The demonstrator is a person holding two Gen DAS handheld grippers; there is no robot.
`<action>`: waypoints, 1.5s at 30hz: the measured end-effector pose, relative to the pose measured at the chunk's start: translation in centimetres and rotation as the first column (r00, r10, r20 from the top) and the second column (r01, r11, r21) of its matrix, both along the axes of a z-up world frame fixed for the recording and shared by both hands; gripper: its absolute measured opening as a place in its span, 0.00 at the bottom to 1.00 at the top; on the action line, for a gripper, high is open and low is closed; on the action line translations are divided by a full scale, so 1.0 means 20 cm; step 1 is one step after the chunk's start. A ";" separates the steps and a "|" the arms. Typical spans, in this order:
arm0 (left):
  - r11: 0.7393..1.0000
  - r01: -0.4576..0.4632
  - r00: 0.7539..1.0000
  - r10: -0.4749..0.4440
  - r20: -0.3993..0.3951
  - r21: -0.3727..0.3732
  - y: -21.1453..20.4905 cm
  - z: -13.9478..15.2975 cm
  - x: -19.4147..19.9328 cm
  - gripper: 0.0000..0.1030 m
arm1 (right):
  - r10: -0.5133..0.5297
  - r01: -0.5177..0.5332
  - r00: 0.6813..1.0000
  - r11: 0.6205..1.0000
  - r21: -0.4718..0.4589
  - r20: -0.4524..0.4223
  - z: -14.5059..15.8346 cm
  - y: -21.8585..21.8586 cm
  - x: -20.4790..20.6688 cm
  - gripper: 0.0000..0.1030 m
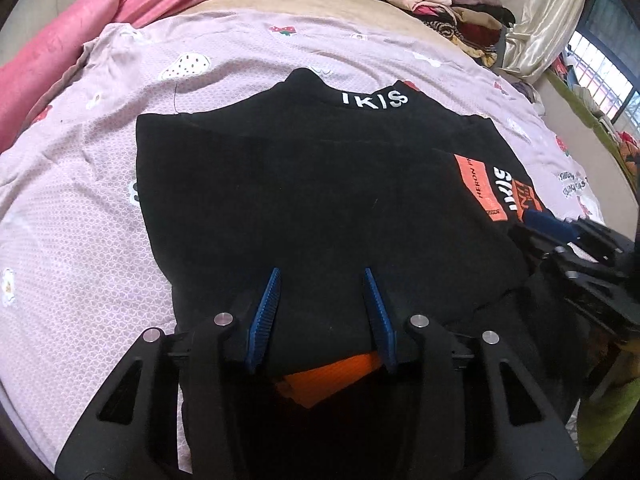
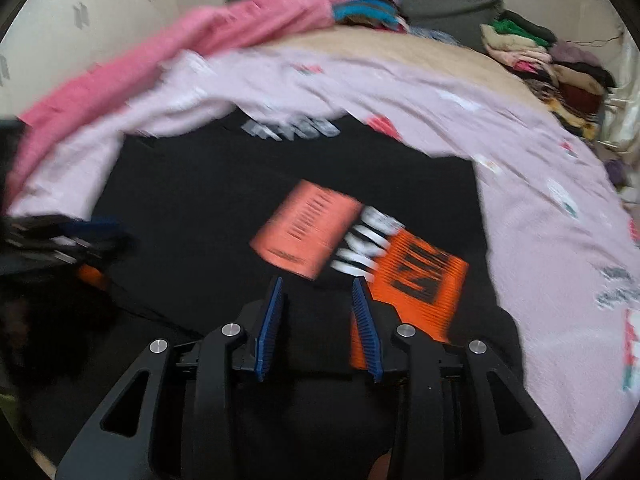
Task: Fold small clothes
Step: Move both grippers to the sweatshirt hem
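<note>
Two grippers worked over one black garment. Nearest the left wrist camera, the left gripper (image 1: 320, 276) stood released, its two blue ribbed fingers (image 1: 266, 312) spread above the near hem of the black top (image 1: 312, 200), clasping nothing, with a strip of orange fabric (image 1: 332, 376) showing between the arms below them. The right gripper (image 2: 318, 284) was likewise released, fingers apart over the near right part of the top, right fingertip over the edge of an orange printed panel (image 2: 420, 292); that view was smeared by motion. The top lay flat on a pale pink bedsheet (image 1: 80, 200) printed with strawberries, its long axis running near to far and its collar pointing to the far side. White letters on the collar (image 1: 374, 101) read "IKIS". On the right, a salmon patch (image 1: 478, 184) bore "HERON P…", the rest hidden, and beside it white letters ran vertically, also reading like "IKIS". Farther off, one rumpled pink blanket (image 1: 120, 12) lay at the far left and one pile of mixed clothes (image 1: 444, 4) at the far right.
</note>
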State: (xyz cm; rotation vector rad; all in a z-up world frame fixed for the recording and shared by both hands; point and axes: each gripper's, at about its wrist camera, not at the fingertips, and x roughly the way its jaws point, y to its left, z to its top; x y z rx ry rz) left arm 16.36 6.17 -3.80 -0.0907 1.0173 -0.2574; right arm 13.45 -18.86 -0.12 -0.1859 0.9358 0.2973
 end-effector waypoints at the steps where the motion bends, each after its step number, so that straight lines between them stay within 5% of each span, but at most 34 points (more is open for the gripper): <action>1: 1.000 0.000 1.000 0.000 -0.001 0.000 0.00 0.00 0.00 0.34 | -0.011 0.010 1.000 1.000 -0.003 -0.013 -0.03 -0.03 0.01 0.34; 17: 1.000 0.000 1.000 0.000 -0.005 -0.005 0.00 0.02 -0.01 0.36 | -0.070 0.067 0.997 0.991 0.119 0.016 0.02 -0.15 -0.09 0.42; 29: 1.000 0.019 1.000 -0.019 0.007 -0.008 -0.02 0.08 -0.05 0.47 | -0.097 0.085 0.993 0.984 0.156 0.069 0.14 -0.18 -0.15 0.74; 33: 1.000 0.023 1.000 -0.022 0.017 -0.018 -0.02 0.11 -0.07 0.55 | -0.111 0.096 0.990 0.982 0.160 0.091 0.18 -0.18 -0.16 0.87; 41: 0.999 0.027 0.998 -0.025 0.063 -0.027 -0.02 0.21 -0.10 0.69 | -0.117 0.096 0.986 0.981 0.170 0.120 0.25 -0.19 -0.19 0.90; 45: 1.000 0.015 0.996 -0.012 0.088 -0.025 -0.02 0.26 -0.12 0.88 | -0.116 0.091 0.984 0.981 0.173 0.138 0.29 -0.19 -0.22 0.91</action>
